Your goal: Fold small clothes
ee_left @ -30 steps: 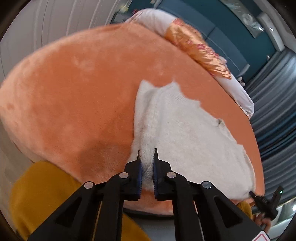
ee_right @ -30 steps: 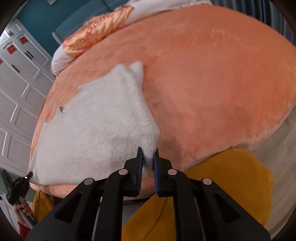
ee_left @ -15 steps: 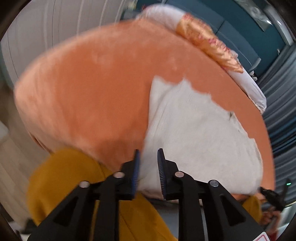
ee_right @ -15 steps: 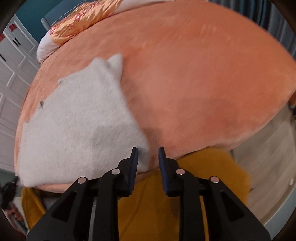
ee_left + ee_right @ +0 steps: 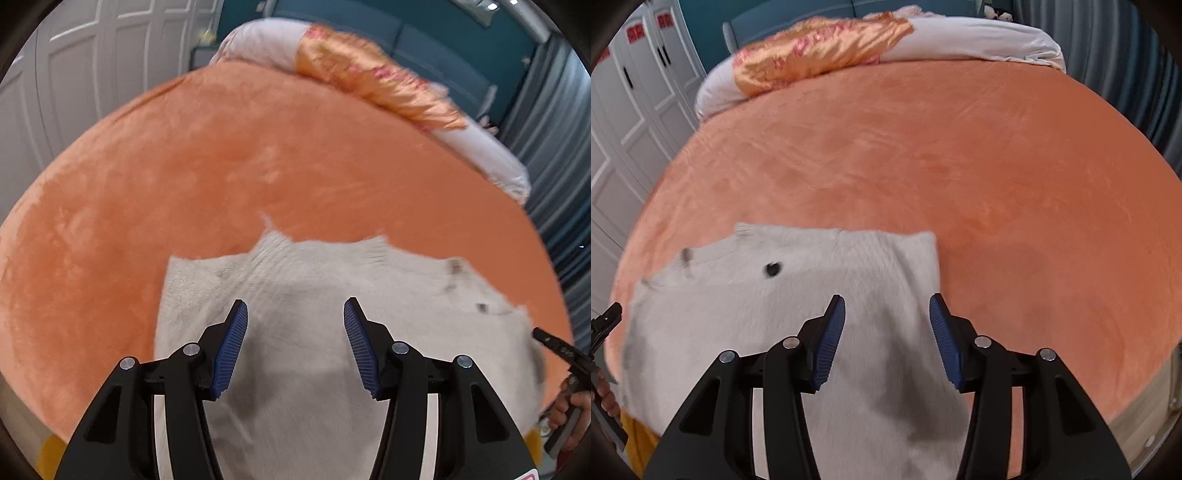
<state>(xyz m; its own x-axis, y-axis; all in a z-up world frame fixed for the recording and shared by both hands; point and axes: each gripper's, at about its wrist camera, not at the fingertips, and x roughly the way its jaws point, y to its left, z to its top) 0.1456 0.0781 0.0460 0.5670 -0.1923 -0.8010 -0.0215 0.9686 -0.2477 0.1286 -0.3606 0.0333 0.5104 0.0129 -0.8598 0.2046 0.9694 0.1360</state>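
A bed covered by a plush orange blanket (image 5: 960,177) fills most of both views. A white knitted garment (image 5: 775,314) lies spread flat on the blanket near its front edge. Along the far end of the bed lies a long white pillow (image 5: 979,40), partly draped with a shiny orange-gold patterned cloth (image 5: 820,48).

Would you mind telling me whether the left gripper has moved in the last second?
Yes. The left gripper released the sweater hem, opened, and advanced over it toward the pillows.
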